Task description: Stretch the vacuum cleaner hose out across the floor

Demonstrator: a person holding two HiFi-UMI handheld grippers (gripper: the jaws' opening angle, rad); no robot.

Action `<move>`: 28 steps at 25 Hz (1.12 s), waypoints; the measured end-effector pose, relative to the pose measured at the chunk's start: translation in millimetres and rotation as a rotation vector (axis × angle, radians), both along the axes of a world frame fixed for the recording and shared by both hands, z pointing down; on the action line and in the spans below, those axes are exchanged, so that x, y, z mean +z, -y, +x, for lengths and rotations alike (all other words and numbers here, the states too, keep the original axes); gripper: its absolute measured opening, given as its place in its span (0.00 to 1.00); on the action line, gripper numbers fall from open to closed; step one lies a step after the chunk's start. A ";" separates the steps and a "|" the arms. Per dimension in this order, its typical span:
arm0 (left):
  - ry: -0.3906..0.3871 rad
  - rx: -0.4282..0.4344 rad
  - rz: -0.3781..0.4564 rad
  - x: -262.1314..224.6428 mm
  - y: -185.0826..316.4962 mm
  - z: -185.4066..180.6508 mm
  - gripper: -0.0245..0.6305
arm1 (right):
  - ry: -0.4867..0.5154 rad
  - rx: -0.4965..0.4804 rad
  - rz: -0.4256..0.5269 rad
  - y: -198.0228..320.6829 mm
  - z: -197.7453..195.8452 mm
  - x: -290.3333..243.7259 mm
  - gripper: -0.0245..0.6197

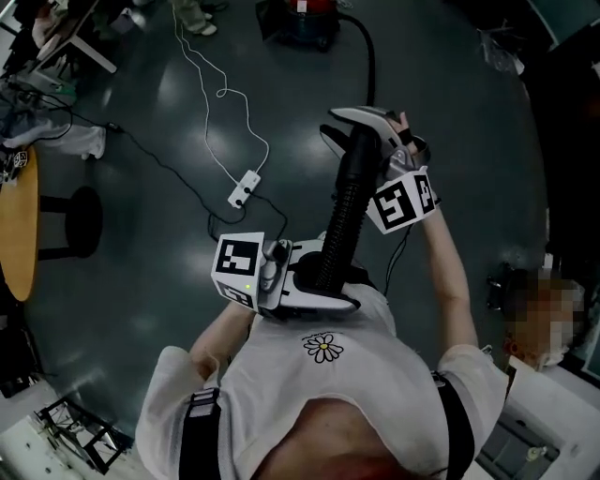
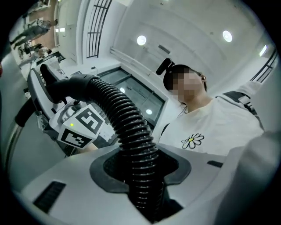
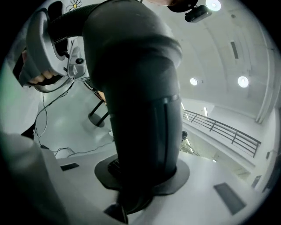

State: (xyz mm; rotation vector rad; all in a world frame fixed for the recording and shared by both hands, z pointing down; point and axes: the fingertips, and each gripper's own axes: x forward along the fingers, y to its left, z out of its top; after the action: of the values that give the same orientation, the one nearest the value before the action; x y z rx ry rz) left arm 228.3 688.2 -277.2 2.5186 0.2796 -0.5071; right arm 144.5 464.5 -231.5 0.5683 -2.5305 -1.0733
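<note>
Both grip the hose; left hand-held gripper midway; right hand-held gripper its cuff.

**Vacuum cleaner hose**
- Appearance: black and flexible. The ribbed length is closely corrugated and ends in a smooth, rigid dark cuff.
- State: lifted clear of the floor. It is clamped low on the ribs by the left gripper and at the cuff by the right gripper.
- Pose, head view: the ribbed span is nearly straight, rising from 6 o'clock toward 1 o'clock.
- Remainder: a further black length leaves the cuff toward 12 o'clock and curves over to the vacuum cleaner body.
</note>
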 end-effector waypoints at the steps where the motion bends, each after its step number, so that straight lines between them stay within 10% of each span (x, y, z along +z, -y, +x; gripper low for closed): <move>1: 0.023 0.001 0.013 9.1 -19.4 3.0 0.28 | 0.005 0.026 -0.003 -17.7 3.2 4.5 0.21; 6: 0.049 -0.022 0.016 37.9 -89.9 13.3 0.28 | -0.014 0.119 0.048 -88.0 19.0 9.5 0.21; 17: 0.134 -0.036 -0.040 29.1 -171.6 57.4 0.41 | -0.232 0.083 0.484 -218.7 84.4 -47.5 0.21; 21: 0.067 0.042 -0.163 -8.5 -157.3 84.9 0.45 | -0.341 -0.052 0.672 -265.8 100.0 -49.1 0.21; 28: 0.304 -0.021 -0.258 15.0 -154.3 165.6 0.45 | -0.486 -0.289 0.909 -323.4 141.7 -6.3 0.21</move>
State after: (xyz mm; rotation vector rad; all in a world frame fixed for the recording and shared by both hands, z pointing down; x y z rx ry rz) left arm 394.0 842.5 -262.2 2.3056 0.0664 -0.1502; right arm 286.2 787.8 -237.8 0.0942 -1.6404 -2.1636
